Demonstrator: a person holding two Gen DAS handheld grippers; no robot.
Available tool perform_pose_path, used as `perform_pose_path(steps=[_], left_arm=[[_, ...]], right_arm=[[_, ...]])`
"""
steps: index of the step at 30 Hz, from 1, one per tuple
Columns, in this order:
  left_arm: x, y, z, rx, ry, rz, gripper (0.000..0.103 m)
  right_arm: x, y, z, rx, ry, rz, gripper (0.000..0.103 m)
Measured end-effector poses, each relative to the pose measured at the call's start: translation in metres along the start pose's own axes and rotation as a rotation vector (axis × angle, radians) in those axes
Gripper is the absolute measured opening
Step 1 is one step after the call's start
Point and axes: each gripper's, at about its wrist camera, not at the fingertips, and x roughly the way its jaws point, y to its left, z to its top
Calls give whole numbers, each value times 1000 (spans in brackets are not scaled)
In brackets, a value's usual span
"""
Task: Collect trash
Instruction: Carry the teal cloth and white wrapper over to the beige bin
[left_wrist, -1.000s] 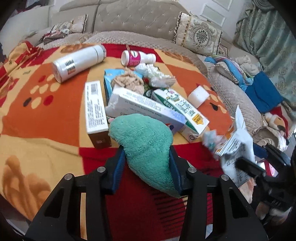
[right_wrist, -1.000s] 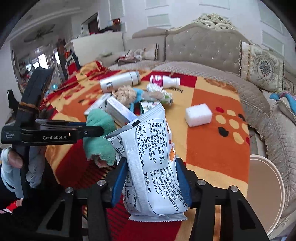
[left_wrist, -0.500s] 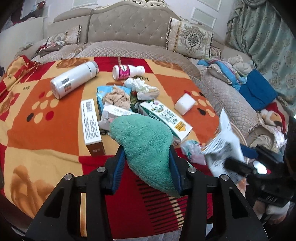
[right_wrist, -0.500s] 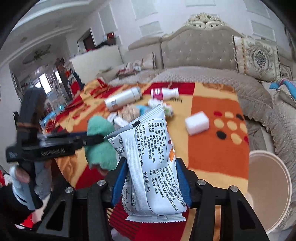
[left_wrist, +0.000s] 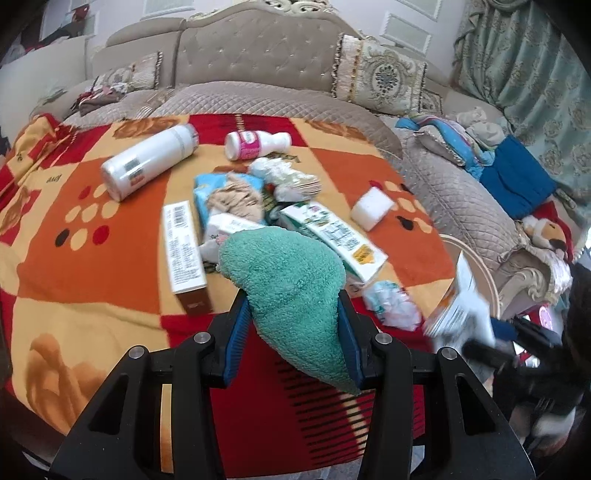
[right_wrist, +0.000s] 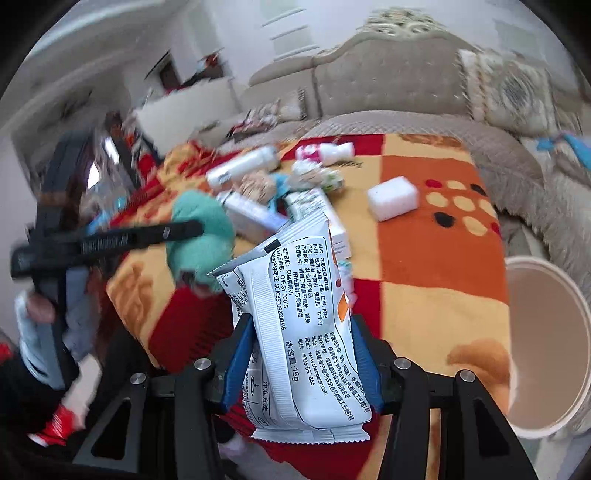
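Observation:
My left gripper (left_wrist: 291, 332) is shut on a fuzzy green cloth (left_wrist: 291, 288), held above the near edge of the red and orange blanket (left_wrist: 92, 258). My right gripper (right_wrist: 301, 354) is shut on a white snack packet (right_wrist: 306, 325) with printed text. That packet (left_wrist: 461, 306) shows blurred at the right of the left wrist view. A round beige bin (right_wrist: 546, 347) stands open just right of the blanket edge. A pile of boxes (left_wrist: 332, 232), a crumpled tissue (left_wrist: 391, 306) and wrappers lies mid-blanket. The green cloth (right_wrist: 199, 229) and the left gripper appear at the left of the right wrist view.
A white flask (left_wrist: 147, 166), a pink-labelled bottle (left_wrist: 255, 144) and a white sponge block (left_wrist: 371, 208) lie on the blanket. A long box (left_wrist: 183, 247) lies left of the pile. A beige sofa (left_wrist: 258, 62) with cushions wraps the back and right. A person's hand (right_wrist: 33, 306) holds the left gripper.
The right gripper has carried the snack packet to the right, closer to the beige bin, and rolled. The left gripper has risen slightly with the green cloth still in it.

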Motion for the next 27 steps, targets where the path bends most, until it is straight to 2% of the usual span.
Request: perform_pose_path(steps=[3, 9, 19, 27], left_arm=[[2, -18, 7, 27, 2, -34, 43], [13, -66, 19, 104, 9, -99, 43], [61, -163, 38, 213, 79, -207, 43], [97, -226, 37, 276, 125, -210, 43]], right_arm=[[-18, -31, 7, 94, -34, -1, 50], [-49, -76, 18, 150, -72, -164, 50], [-79, -139, 10, 232, -79, -334, 50], [-86, -186, 3, 287, -71, -457, 50]])
